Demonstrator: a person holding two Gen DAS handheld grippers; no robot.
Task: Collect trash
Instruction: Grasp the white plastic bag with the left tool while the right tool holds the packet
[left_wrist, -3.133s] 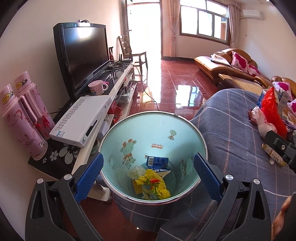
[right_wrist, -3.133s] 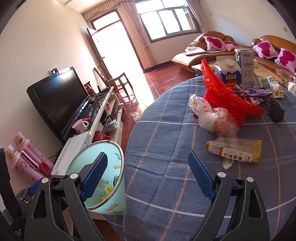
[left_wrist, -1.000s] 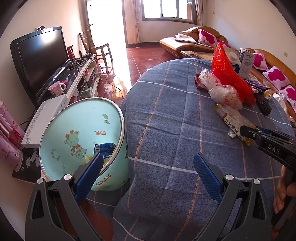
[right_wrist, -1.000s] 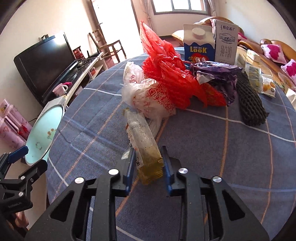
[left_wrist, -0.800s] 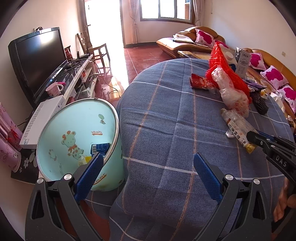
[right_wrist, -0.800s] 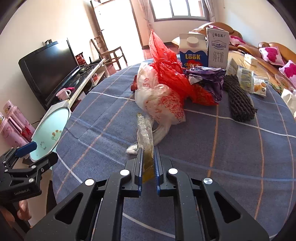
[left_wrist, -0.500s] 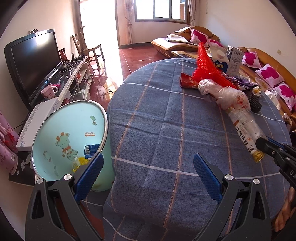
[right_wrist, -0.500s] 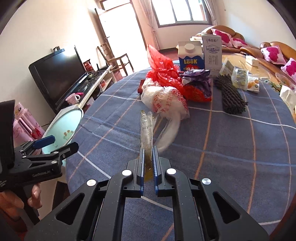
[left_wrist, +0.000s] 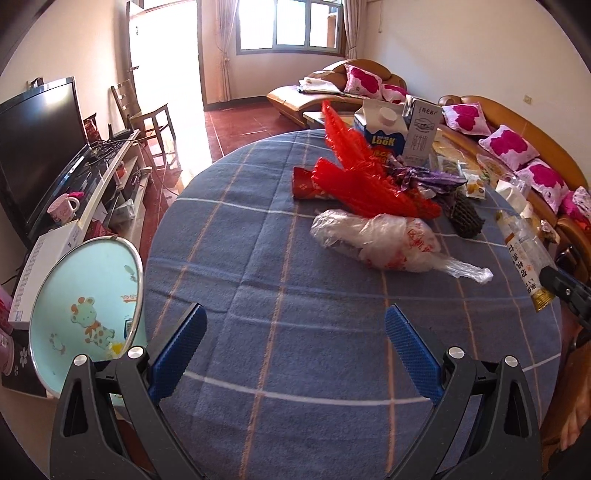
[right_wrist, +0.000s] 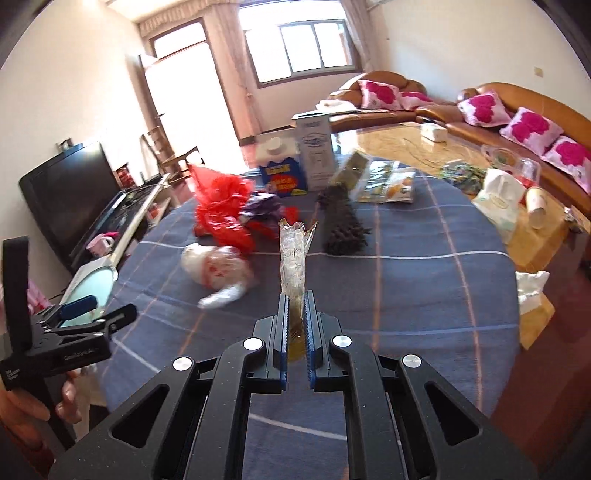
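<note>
My right gripper (right_wrist: 296, 301) is shut on a clear plastic wrapper (right_wrist: 293, 254) with a yellow end, lifted above the blue checked tablecloth (right_wrist: 406, 295). The same wrapper (left_wrist: 524, 254) shows at the right edge of the left wrist view, pinched by the right gripper (left_wrist: 554, 280). My left gripper (left_wrist: 295, 332) stands open over the table's near edge with nothing between its fingers. A light blue trash bin (left_wrist: 59, 295) with a cartoon print leans at the table's left side, with some trash inside. A white crumpled bag (left_wrist: 384, 240) and a red bag (left_wrist: 362, 184) lie on the table.
Two cartons (left_wrist: 402, 133), a purple wrapper (left_wrist: 424, 177), a dark mesh sleeve (left_wrist: 465, 218) and snack packets (right_wrist: 388, 184) crowd the table's far side. A TV (left_wrist: 33, 140) on a low stand is at the left, sofas (left_wrist: 517, 147) at the right. A hand (right_wrist: 22, 406) holds the left gripper.
My right gripper closed on the clear wrapper and has lifted it off the table. The left gripper swung from over the bin to over the tablecloth, still open.
</note>
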